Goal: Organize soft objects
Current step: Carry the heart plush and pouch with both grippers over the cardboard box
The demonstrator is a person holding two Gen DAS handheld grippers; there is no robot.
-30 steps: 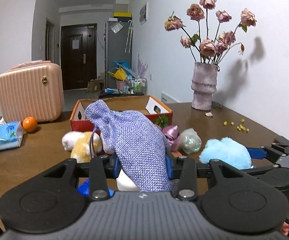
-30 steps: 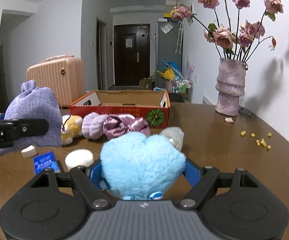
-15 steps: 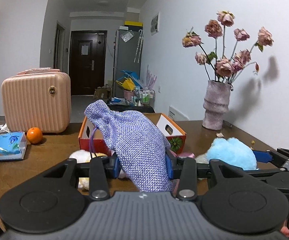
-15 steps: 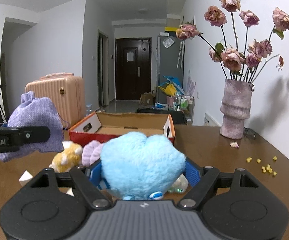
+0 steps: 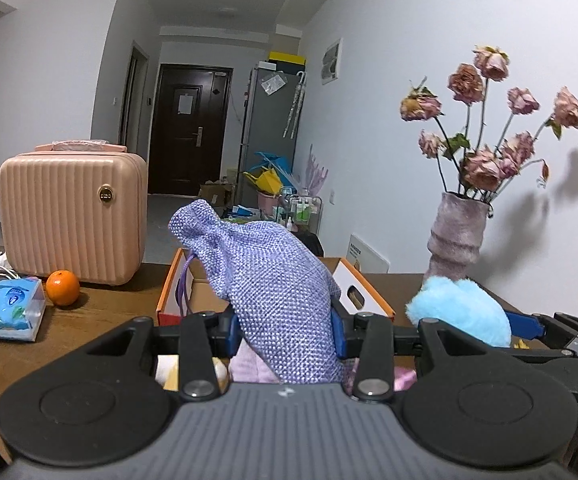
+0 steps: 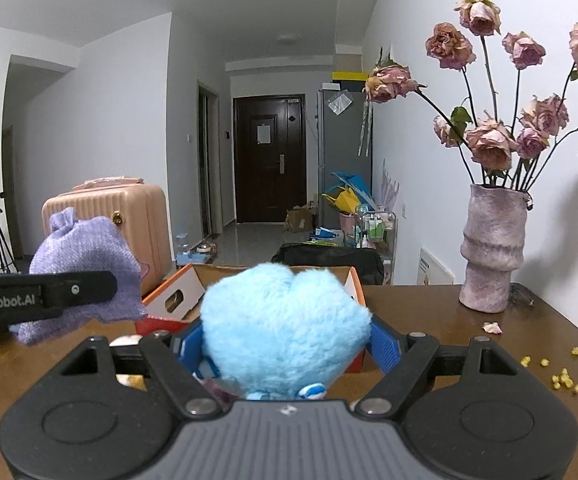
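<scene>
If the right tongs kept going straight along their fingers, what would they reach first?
Probably the open cardboard box: the right tongs, shut on the blue plush, point at it, and it lies directly beyond them. How far off it is remains unclear.

From my remote seat, the cloth pouch (image 5: 277, 296) sits between my left gripper's (image 5: 285, 330) fingers, the plush heart (image 6: 285, 320) between my right gripper's (image 6: 289, 344) fingers, to the pouch's right. Both hang before the open cardboard box (image 5: 363, 294) on the table (image 5: 101, 312). Left of the box stands a small suitcase (image 5: 71, 216), with an orange (image 5: 62, 287) in front of it and a tissue pack (image 5: 3, 308) further left. At far right, a vase of roses (image 6: 493, 252) stands by the wall, crumbs (image 6: 561, 376) scattered nearer me.
</scene>
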